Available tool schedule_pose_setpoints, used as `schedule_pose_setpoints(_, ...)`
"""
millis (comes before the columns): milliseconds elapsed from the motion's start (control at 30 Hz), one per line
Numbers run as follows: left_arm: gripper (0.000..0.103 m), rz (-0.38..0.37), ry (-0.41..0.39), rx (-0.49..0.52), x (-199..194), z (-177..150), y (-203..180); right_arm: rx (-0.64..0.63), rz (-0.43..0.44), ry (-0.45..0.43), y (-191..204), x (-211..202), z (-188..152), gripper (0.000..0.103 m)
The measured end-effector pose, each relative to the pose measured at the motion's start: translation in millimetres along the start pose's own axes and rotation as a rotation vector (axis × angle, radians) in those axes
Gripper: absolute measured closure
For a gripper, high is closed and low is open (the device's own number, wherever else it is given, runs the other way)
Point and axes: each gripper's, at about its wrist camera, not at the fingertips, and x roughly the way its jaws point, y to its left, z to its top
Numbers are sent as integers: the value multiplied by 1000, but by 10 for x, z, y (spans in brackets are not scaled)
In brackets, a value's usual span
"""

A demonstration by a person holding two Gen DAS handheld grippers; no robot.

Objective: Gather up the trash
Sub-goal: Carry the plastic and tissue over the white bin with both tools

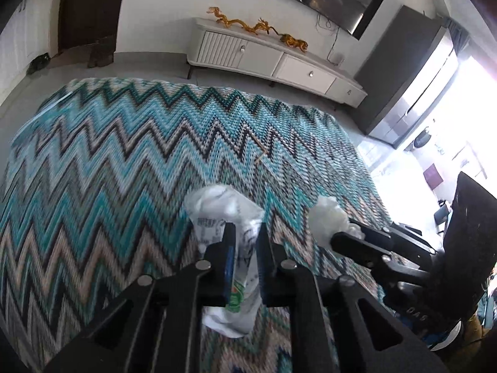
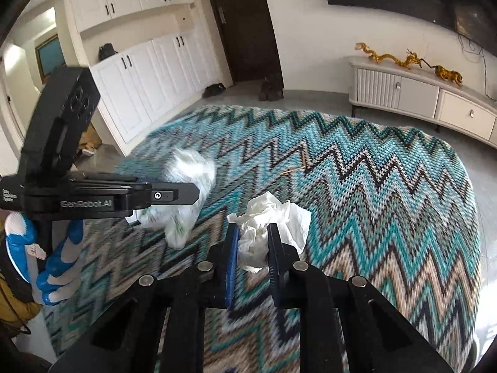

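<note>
My left gripper (image 1: 244, 233) is shut on a crumpled white plastic wrapper (image 1: 223, 208) with green print, held above the zigzag cloth. It shows from the side in the right wrist view (image 2: 189, 194), with the wrapper (image 2: 186, 183) hanging from it. My right gripper (image 2: 253, 233) is shut on a crumpled white tissue (image 2: 270, 217). In the left wrist view the right gripper (image 1: 344, 233) holds the tissue (image 1: 329, 217) at the right. A thin wooden stick (image 1: 261, 152) lies on the cloth further out; it also shows in the right wrist view (image 2: 298, 164).
A teal zigzag cloth (image 1: 124, 155) covers the table. Beyond it stand a white TV cabinet (image 1: 273, 62) with golden dragon figures (image 1: 242, 23), a dark door (image 2: 242, 25) and white cupboards (image 2: 146, 77). A gloved hand (image 2: 59, 255) holds the left gripper.
</note>
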Motion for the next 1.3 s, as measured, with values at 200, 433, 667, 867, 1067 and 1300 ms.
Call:
schedule_pose_setpoints(200,93,-20,-57,-34,-497,-333,-71,-5,12,-35,337,-467,-205,86)
schedule_pose_setpoints(433,96,-25,-124,-53,-1007,-583,-126,-23,15,-76,630,-867,-313,86)
schedule_pose_setpoints(667,96,-26,-175,-78,-1389,-740,-156,-34,17,-133,773,-1225,-356,86)
schedule_pose_setpoints(867,96,-19,-205,-87,-1602,-794,-258,-23,11,-189,748,-1557,-444,86)
schedule_pose_setpoints(1067,96,-12,-220,-77,-1723,-816,-430,21,0,-248,532,-1861,-529,86)
schedule_pose_setpoints(1300,96,-29,-206,-48,-1672,-739,-762,84,-43,-317,146,-2218,-697,86)
